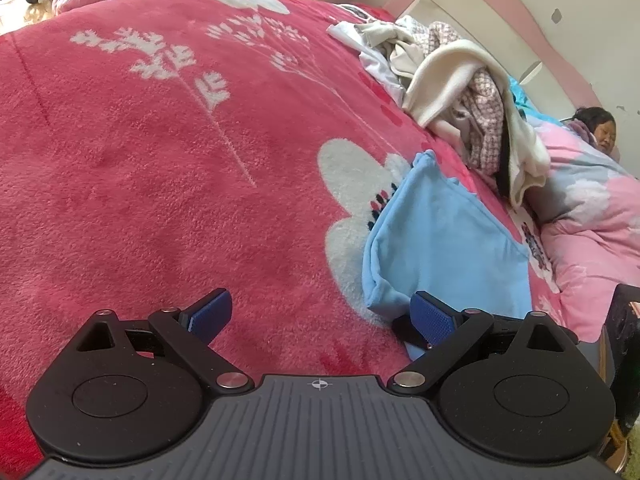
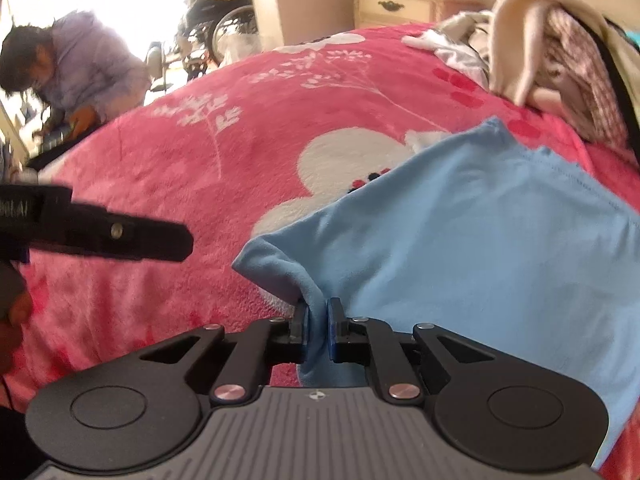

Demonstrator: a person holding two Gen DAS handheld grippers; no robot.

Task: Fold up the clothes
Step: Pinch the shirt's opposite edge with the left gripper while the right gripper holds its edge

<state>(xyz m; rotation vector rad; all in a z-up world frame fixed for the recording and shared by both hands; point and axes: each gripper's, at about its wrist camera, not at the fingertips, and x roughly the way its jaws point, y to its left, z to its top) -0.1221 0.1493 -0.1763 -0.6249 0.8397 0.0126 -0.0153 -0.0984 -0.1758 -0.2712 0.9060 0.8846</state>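
The right wrist view alone shows the right gripper (image 2: 319, 328) pinching a bunched corner of the blue garment (image 2: 480, 248), which lies flat on the pink blanket (image 2: 180, 152); it also shows the left gripper from the side, bearing white letters too blurred to read. The left wrist view shows the left gripper (image 1: 320, 314) tilted down over the blanket, fingers spread wide and empty, one blue pad (image 1: 434, 318) just over the garment's near edge. A pile of clothes (image 1: 460, 100) lies beyond.

Pink floral bed blanket (image 1: 160, 160): blue garment (image 1: 452, 248), clothes heap (image 1: 460, 96)
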